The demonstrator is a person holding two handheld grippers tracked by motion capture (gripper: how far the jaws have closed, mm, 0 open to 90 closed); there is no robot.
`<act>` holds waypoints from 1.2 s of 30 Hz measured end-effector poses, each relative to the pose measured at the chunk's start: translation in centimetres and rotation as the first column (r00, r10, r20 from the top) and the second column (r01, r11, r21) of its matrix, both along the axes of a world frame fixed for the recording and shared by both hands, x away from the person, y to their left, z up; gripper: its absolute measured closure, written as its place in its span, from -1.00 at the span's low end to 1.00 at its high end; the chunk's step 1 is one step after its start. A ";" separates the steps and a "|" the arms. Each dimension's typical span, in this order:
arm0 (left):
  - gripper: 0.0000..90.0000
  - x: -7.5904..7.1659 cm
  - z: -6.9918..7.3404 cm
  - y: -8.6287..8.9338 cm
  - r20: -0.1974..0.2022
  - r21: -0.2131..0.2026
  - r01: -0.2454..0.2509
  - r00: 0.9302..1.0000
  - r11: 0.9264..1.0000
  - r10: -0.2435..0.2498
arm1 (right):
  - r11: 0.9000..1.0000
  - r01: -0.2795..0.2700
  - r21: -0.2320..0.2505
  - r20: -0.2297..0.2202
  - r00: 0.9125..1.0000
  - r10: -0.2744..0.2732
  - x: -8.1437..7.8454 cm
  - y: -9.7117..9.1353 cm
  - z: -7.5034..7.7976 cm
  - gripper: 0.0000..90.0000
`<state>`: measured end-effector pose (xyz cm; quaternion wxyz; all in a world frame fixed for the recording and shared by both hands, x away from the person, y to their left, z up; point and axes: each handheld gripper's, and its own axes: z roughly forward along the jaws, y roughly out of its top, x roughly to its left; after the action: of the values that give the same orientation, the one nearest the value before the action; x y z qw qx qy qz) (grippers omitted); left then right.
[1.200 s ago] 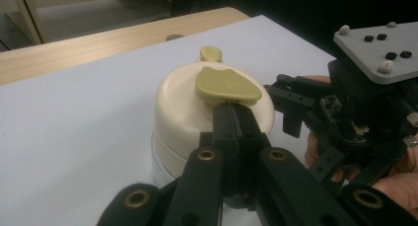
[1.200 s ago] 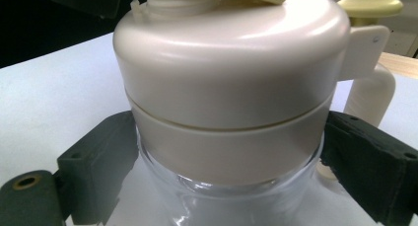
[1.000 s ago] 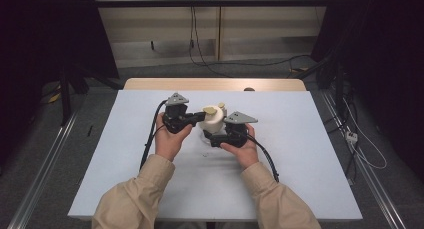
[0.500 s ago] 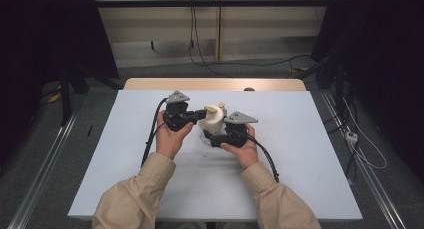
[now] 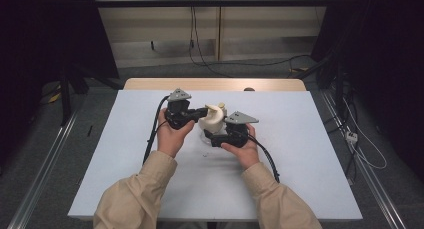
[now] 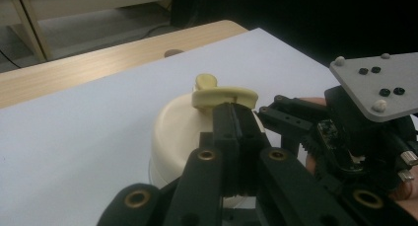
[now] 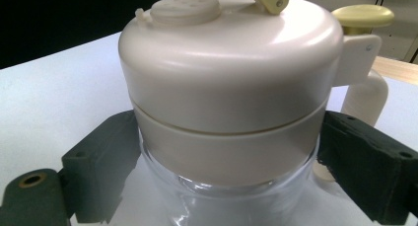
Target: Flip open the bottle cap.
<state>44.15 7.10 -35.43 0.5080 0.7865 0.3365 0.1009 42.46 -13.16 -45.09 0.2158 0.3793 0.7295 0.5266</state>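
Meanwhile right claw (image 5: 214, 137) clasps the jug (image 5: 212, 120); closed left claw (image 5: 202, 111) crowds its lid.

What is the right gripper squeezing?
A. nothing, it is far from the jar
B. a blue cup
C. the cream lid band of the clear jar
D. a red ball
C: in the right gripper view the right gripper has its two black jaws pressed against both sides of the round cream plastic lid that tops the clear jar.
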 end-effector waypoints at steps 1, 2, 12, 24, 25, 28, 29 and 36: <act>1.00 0.0 0.0 -0.1 -0.001 0.003 -0.001 1.000 1.000 0.001 | 1.000 0.000 0.001 0.000 1.000 0.000 0.0 0.0 0.0 -0.79; 1.00 0.1 -0.1 -0.1 -0.004 0.007 -0.001 1.000 1.000 0.001 | 1.000 0.000 -0.001 0.001 1.000 0.000 0.0 0.0 0.0 -0.79; 1.00 0.3 -0.4 -0.3 -0.006 0.004 -0.005 1.000 1.000 0.005 | 1.000 -0.002 0.000 0.002 1.000 0.002 0.0 0.0 0.0 -0.79; 1.00 0.6 0.1 -0.6 0.005 0.012 -0.012 1.000 1.000 0.012 | 1.000 0.000 0.000 0.001 1.000 0.000 0.0 0.0 0.0 -0.80; 1.00 0.6 0.1 -0.6 0.004 0.013 -0.009 1.000 1.000 0.009 | 1.000 0.000 0.001 0.001 1.000 0.000 0.0 0.0 0.0 -0.80; 1.00 0.7 0.2 -0.7 0.005 0.015 -0.013 1.000 1.000 0.012 | 1.000 -0.001 0.001 0.001 1.000 0.001 0.0 0.0 0.0 -0.79; 1.00 0.8 0.2 -0.7 0.008 0.015 -0.016 1.000 1.000 0.015 | 1.000 -0.001 0.002 0.001 1.000 0.001 0.0 0.0 0.0 -0.80; 1.00 0.9 0.3 -0.8 0.001 0.012 -0.014 1.000 1.000 0.014 | 1.000 0.000 0.003 0.001 1.000 0.000 0.0 0.0 0.0 -0.80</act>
<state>45.08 6.30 -35.17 0.5028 0.7870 0.3412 0.1067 42.51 -13.12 -45.08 0.2158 0.3793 0.7287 0.5278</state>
